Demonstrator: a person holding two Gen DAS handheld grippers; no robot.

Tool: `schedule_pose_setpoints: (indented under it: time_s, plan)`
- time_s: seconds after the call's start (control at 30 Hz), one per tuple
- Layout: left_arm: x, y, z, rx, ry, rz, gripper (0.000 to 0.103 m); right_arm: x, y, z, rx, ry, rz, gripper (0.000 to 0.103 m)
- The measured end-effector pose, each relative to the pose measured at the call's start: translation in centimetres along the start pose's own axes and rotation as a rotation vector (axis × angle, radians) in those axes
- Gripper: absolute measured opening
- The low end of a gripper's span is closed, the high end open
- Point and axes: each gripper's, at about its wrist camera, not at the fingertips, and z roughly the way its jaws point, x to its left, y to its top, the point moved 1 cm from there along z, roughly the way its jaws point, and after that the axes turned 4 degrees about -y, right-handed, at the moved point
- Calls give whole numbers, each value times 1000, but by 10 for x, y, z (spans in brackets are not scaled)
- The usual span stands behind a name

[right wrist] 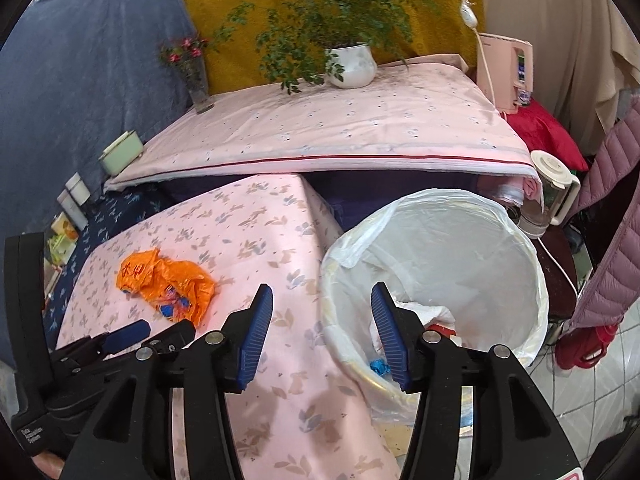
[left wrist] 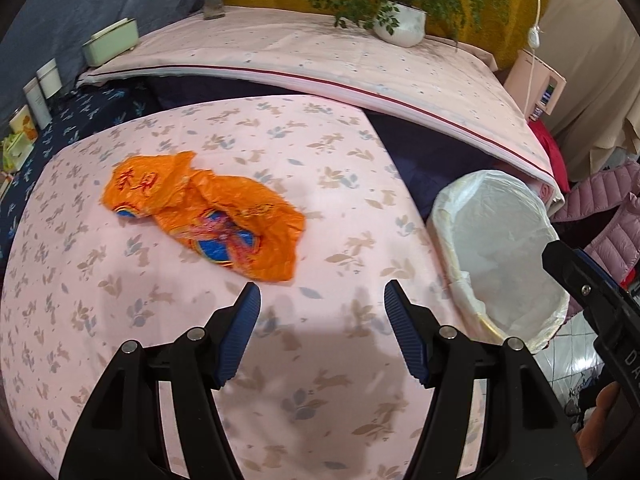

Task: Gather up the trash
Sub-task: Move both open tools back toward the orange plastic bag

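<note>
A crumpled orange plastic bag (left wrist: 208, 216) lies on the pink rabbit-print table (left wrist: 280, 360); it also shows in the right wrist view (right wrist: 168, 284). My left gripper (left wrist: 322, 300) is open and empty, just short of the bag's near edge. A bin with a white liner (left wrist: 500, 252) stands to the right of the table. In the right wrist view the bin (right wrist: 440, 248) holds white paper and a small blue scrap (right wrist: 379, 367). My right gripper (right wrist: 322, 302) is open and empty, hovering over the bin's left rim.
A higher pink-covered surface (left wrist: 320, 60) behind carries a potted plant (left wrist: 400, 24), a glass vase (right wrist: 198, 84) and a green box (left wrist: 110, 42). A pink jacket (right wrist: 612, 220), a kettle (right wrist: 552, 184) and a red container (right wrist: 588, 348) stand right of the bin.
</note>
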Motion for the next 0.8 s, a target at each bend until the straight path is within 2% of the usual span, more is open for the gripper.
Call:
schedule_pose_setpoints:
  time_s: [0.17,0.37,0.47,0.57,0.8]
  plan:
    - [26,-6,-7,-5,24,-41,61,26,-7,1,10,16,-45,56]
    - [64,-12,-15,-19,70,-101,62,61,-19,7,40,44,-104,56]
    - [87,-15,-19,-28,99,-147,70,79,-24,11,51,58,-135,58]
    - [109,-18,-21,-27,119,-186,70,96,-29,18,67,75,-156,59]
    - [156,-19,-24,-39,157,-279,79,126,-34,43,113,110,-171,59]
